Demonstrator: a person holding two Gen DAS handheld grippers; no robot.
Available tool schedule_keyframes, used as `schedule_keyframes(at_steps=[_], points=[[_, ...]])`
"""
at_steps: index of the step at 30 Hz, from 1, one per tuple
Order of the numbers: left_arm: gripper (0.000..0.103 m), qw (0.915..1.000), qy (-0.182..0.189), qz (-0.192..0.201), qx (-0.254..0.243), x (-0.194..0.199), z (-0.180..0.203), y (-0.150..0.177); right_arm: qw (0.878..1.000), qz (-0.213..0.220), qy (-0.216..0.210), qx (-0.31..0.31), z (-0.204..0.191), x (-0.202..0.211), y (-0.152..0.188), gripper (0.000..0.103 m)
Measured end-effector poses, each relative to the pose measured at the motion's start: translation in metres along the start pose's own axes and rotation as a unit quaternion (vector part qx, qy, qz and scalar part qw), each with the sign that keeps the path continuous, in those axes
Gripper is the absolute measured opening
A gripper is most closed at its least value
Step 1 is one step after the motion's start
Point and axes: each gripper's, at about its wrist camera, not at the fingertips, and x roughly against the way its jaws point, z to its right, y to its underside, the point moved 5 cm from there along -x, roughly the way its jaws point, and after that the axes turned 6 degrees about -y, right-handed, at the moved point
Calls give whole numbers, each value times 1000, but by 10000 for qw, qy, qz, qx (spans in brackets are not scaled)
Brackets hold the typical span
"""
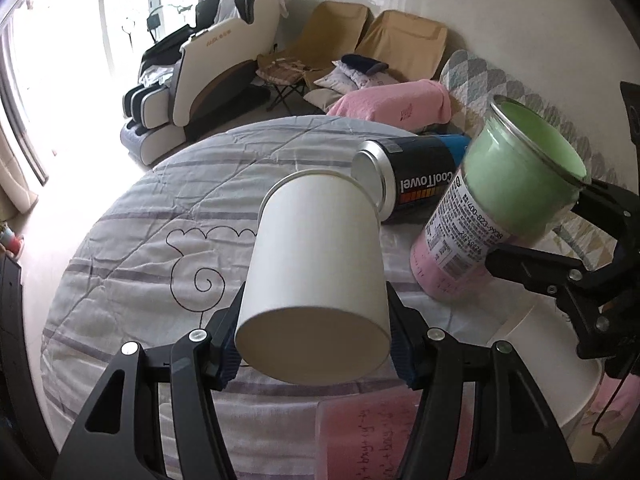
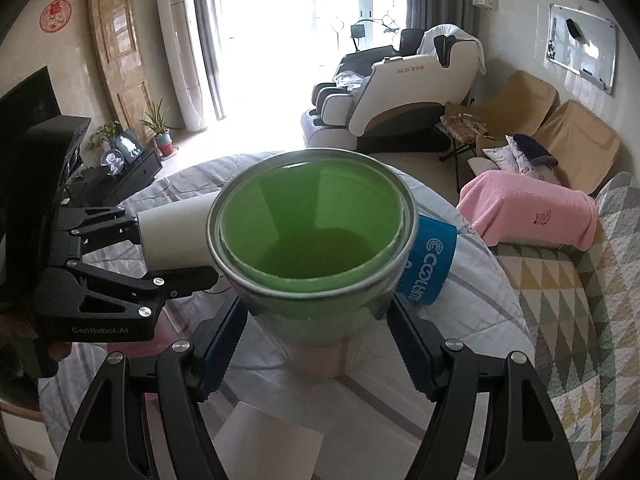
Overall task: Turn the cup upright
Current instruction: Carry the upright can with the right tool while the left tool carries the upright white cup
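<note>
Cup (image 1: 316, 276) between left tongs (image 1: 314, 344).

- A round table (image 1: 132, 240), draped in a striped grey quilt with a stitched swirl, lies beneath both grippers.
- A dark "CoolTowel" can (image 1: 416, 178) lies on its side ahead of the left gripper (image 1: 314, 346).
- A pink sheet (image 1: 360, 436) lies just below that gripper.

Two close wrist views along the tongs, sharing the quilted table (image 1: 132, 216).
</note>
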Motion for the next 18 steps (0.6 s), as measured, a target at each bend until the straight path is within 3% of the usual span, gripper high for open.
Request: schedule_keyframes(at_steps=[4, 6, 11, 18], points=[[67, 9990, 181, -359, 187, 1, -4, 0, 9998, -72, -113, -139, 1, 1, -3, 74], [81, 9981, 247, -522, 221, 4, -4, -2, 9994, -150, -177, -260, 3, 2, -4, 74], [85, 9969, 219, -744, 153, 9, -4, -16, 9987, -208, -291, -364, 4, 9, -6, 74], [84, 9937, -106, -1114, -79, -17, -2, -31, 9985, -192, -356, -381, 8, 15, -9, 77]])
